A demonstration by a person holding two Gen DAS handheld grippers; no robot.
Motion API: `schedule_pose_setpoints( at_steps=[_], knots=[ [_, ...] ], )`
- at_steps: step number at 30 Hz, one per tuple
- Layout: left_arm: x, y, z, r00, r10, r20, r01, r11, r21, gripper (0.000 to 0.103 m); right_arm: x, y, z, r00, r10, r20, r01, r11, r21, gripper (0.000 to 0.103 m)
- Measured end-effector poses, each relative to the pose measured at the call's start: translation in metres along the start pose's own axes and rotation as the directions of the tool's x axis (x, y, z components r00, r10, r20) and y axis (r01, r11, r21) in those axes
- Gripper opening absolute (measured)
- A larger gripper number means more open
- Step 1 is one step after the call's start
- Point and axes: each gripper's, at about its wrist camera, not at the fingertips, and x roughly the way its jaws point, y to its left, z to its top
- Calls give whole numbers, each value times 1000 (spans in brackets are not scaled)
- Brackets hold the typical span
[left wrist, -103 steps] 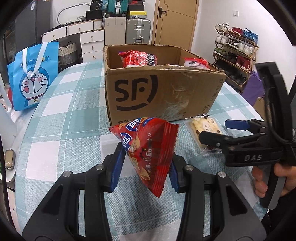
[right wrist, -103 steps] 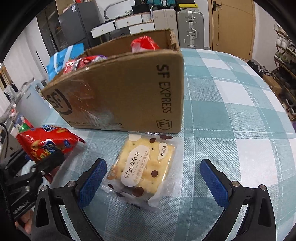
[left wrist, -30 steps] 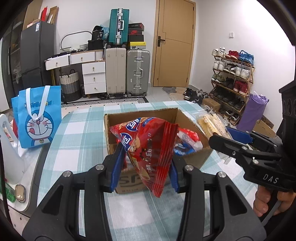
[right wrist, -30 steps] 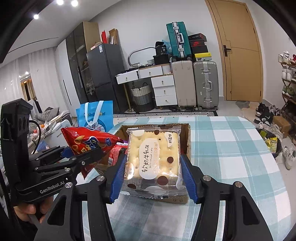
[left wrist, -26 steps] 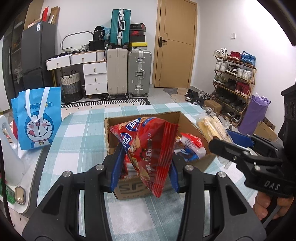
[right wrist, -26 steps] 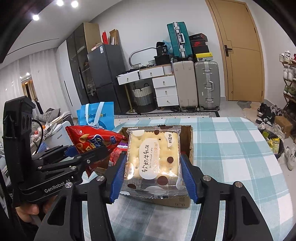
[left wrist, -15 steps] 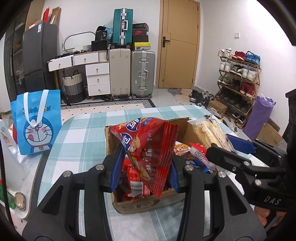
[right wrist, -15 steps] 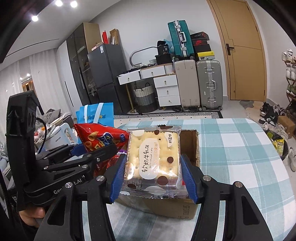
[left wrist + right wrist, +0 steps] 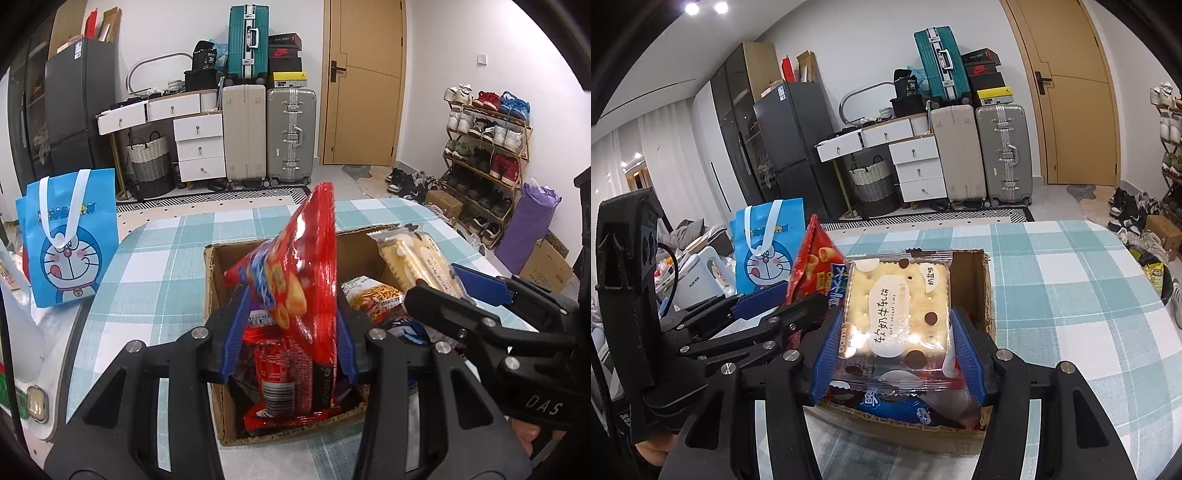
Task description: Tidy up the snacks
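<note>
- Now my left gripper (image 9: 288,332) clamps the red snack bag (image 9: 306,288) over the cardboard box (image 9: 221,406).
- At its 3 o'clock, my right gripper (image 9: 895,350) grips the cracker pack (image 9: 897,306) above that box.

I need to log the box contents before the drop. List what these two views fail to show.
- Box floor: in the left wrist view the red snack bag and left gripper cover most of the cardboard box.
- Box contents, right wrist view: the cracker pack in the right gripper hides nearly everything.
- Blue packet: only a strip shows under the pack.
- Noodle packet: print too small to read.
</note>
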Motion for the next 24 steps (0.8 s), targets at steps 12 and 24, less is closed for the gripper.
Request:
schedule_pose_setpoints(
  at_steps=[12, 24],
  knots=[
    [10, 7, -7, 1000, -4, -28, 5, 1000, 20, 40, 0, -4, -3, 1000, -21, -2, 21, 999, -25, 67],
    [-36, 17, -23, 999, -28, 27, 28, 1000, -7, 83, -41, -21, -19, 999, -24, 41, 24, 1000, 2, 102]
  ],
)
